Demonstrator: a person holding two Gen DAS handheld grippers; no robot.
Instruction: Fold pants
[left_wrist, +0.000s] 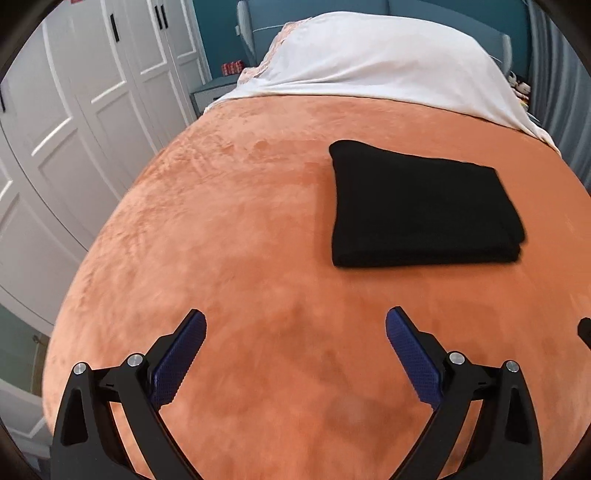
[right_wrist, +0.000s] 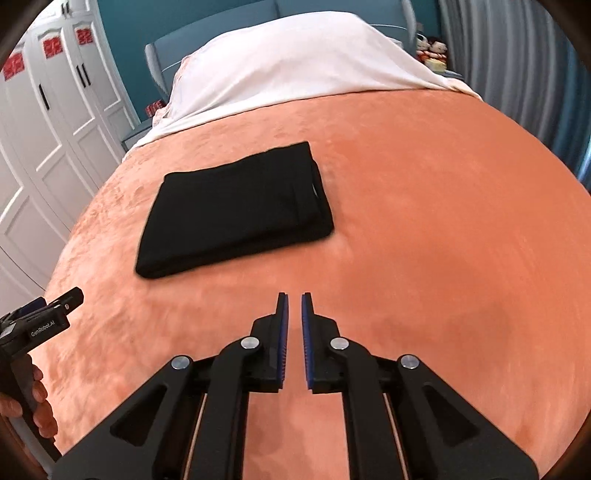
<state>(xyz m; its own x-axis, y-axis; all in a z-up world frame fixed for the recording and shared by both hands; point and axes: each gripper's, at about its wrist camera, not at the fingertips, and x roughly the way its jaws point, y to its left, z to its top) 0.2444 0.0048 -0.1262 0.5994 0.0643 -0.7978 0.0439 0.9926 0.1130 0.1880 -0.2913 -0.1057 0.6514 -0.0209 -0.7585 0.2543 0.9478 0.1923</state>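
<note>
Left wrist view is filled nearest by the left claw (left_wrist: 295, 325), whose two blue-padded fingers are spread wide apart with nothing between them, held over bare orange blanket (left_wrist: 221, 229) near the foot edge of the bed. At the right edge of that view a small black tip of the other tool is just seen. In the right wrist view the right claw (right_wrist: 294, 301) is seen with its pads brought almost together, only a narrow slit being left, and no cloth is caught in it; it too is held above bare blanket near the foot edge.

Farther up the bed, about the middle of the blanket and well apart from both claws, the black pants (left_wrist: 421, 206) are laid as a compact, flat rectangle of several stacked layers, the layered edges being shown toward the near and right sides. No leg or waistband is left trailing out. Beyond them a white sheet (left_wrist: 376, 66) is draped over the head end, with white wardrobe doors (left_wrist: 74, 110) along the left side.

The folding is judged to be finished or very nearly so: the bundle is tidy and is touched by neither claw. At most a final smoothing or squaring of the edges could be left.
</note>
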